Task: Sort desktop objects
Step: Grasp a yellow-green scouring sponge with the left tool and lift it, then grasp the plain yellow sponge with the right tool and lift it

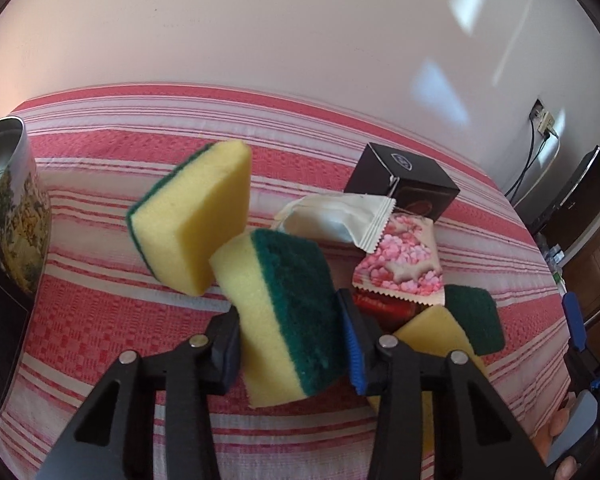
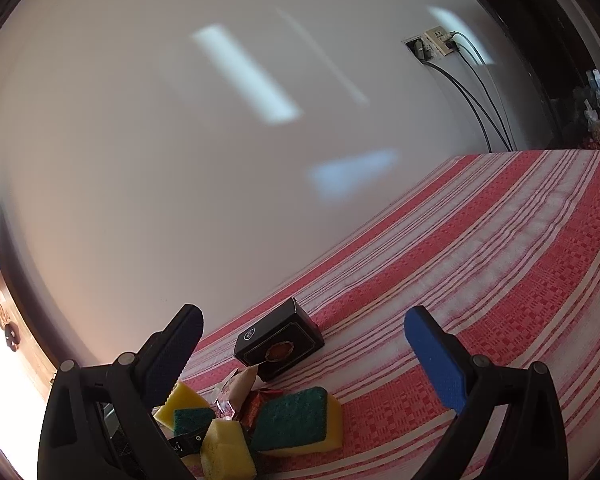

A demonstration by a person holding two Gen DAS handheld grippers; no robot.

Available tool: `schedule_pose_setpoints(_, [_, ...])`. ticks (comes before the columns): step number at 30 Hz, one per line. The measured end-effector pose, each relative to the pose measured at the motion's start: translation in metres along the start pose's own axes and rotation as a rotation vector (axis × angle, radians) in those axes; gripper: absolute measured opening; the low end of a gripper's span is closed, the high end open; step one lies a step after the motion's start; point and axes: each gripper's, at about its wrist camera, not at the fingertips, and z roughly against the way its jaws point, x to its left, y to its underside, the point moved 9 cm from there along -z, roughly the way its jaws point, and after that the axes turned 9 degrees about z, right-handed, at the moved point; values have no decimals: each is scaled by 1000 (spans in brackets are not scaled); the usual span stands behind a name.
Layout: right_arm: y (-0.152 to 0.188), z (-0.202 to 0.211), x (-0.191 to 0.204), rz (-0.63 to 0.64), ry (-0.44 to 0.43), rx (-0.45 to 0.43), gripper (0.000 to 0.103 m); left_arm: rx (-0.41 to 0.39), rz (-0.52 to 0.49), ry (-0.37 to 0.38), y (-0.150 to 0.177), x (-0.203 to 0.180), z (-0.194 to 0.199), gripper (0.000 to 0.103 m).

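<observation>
My left gripper (image 1: 292, 344) is shut on a yellow sponge with a green scouring face (image 1: 284, 316), its pads pressing both sides. A second sponge (image 1: 192, 216) stands tilted, its corner against the held one's upper left. A third sponge (image 1: 464, 328) lies to the right, half hidden by a finger. In the right wrist view my right gripper (image 2: 304, 314) is open above the cloth with nothing between its fingers. The sponges (image 2: 296, 420) sit low and to the left of it, and a black box (image 2: 280, 344) lies beyond its fingers.
A striped red and white cloth (image 1: 100, 312) covers the surface, with a plain wall behind. A white packet (image 1: 340, 216), a pink hearts packet (image 1: 404, 268), a red packet (image 1: 384, 306) and the black box (image 1: 404, 184) cluster at the centre right. A printed tin (image 1: 12, 208) stands at the left.
</observation>
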Motion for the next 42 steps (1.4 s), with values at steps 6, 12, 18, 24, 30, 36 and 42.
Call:
schedule_pose_setpoints(6, [1, -2, 1, -9, -39, 16, 102, -139, -27, 65, -9, -4, 35, 39])
schedule_pose_setpoints(12, [15, -1, 40, 146, -174, 102, 102, -353, -139, 23, -18, -7, 77, 39])
schedule_pose_setpoints(18, [67, 6, 112, 526, -289, 241, 82, -450, -114, -24, -35, 17, 101, 39])
schedule_pose_setpoints(24, [98, -10, 126, 634, -243, 378, 78, -512, -115, -57, -43, 31, 121, 39])
schedule_pose_setpoints(30, [140, -38, 120, 722, -202, 653, 63, -506, -87, -48, -40, 46, 126, 39])
schedule_pose_setpoints(36, [144, -37, 113, 701, -201, 685, 60, -496, -72, -43, -37, 53, 124, 39])
schedule_pose_setpoints(42, [124, -22, 125, 688, -226, 547, 59, -518, -67, -36, -38, 55, 129, 39])
